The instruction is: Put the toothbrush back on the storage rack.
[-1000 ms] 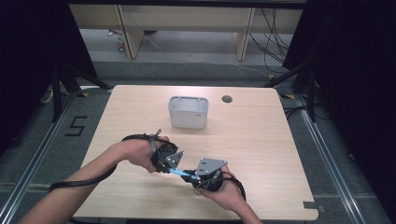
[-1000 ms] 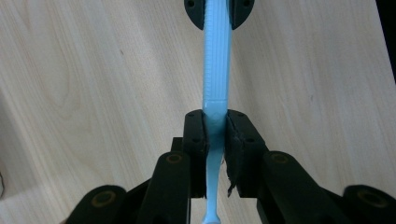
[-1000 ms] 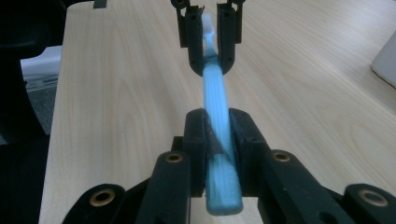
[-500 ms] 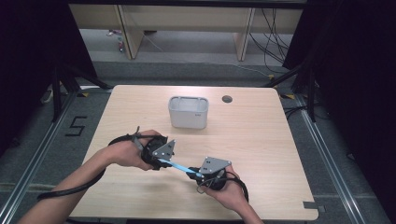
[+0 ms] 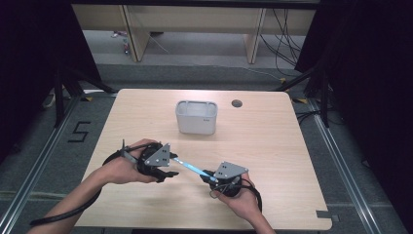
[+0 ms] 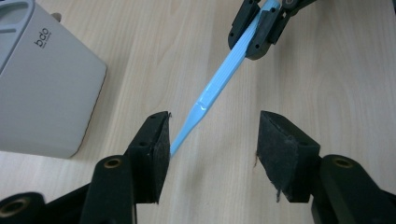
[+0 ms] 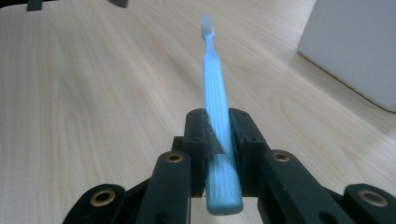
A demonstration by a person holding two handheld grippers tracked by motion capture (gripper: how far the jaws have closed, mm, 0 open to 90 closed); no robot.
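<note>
A light blue toothbrush (image 5: 191,167) hangs just above the wooden table (image 5: 277,146), spanning the gap between the two grippers. My right gripper (image 5: 210,175) is shut on its handle (image 7: 219,140), and the brush head (image 7: 207,25) points away from it toward the left gripper. My left gripper (image 6: 212,135) is open. The thin head end of the toothbrush (image 6: 219,84) reaches in between its jaws, close against the inner face of one pad (image 6: 156,149). Farther off in the left gripper view, the right gripper (image 6: 261,28) clamps the handle.
A white rectangular container (image 5: 196,117) stands upright at the table's middle back, just beyond the left gripper (image 5: 171,161); its wall (image 6: 42,84) is close beside that gripper. A round cable hole (image 5: 237,103) sits near the far edge. Black cables trail from both hands.
The two grippers have drawn apart: the left hand has moved left, the right slightly toward the person. More of the toothbrush now shows between them.
</note>
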